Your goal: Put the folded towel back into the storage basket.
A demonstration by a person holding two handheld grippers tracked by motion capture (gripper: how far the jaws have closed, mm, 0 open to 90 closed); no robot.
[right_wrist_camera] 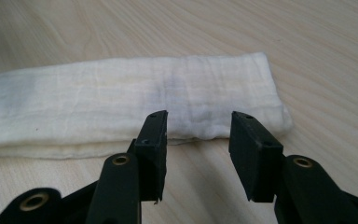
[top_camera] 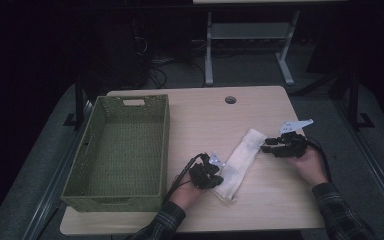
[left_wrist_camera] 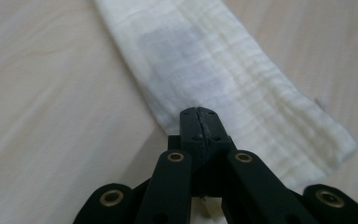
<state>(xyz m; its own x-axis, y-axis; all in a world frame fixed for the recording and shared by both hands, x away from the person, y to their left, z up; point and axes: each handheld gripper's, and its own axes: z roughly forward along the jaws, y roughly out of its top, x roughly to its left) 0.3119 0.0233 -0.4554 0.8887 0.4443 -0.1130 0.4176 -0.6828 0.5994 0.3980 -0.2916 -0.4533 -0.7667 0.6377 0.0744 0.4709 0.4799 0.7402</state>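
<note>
Left gripper [left_wrist_camera: 200,122] has its jaws pressed together right at the cloth's [left_wrist_camera: 223,79] long edge; whether any fabric is nipped between the tips is hard to tell. Right gripper [right_wrist_camera: 196,140] stands with jaws spread, the cloth's rounded end just beyond them, bare table [right_wrist_camera: 335,56] on every side

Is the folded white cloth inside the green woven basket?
No, the folded white cloth lies on the wooden table, beside the green woven basket.
</note>
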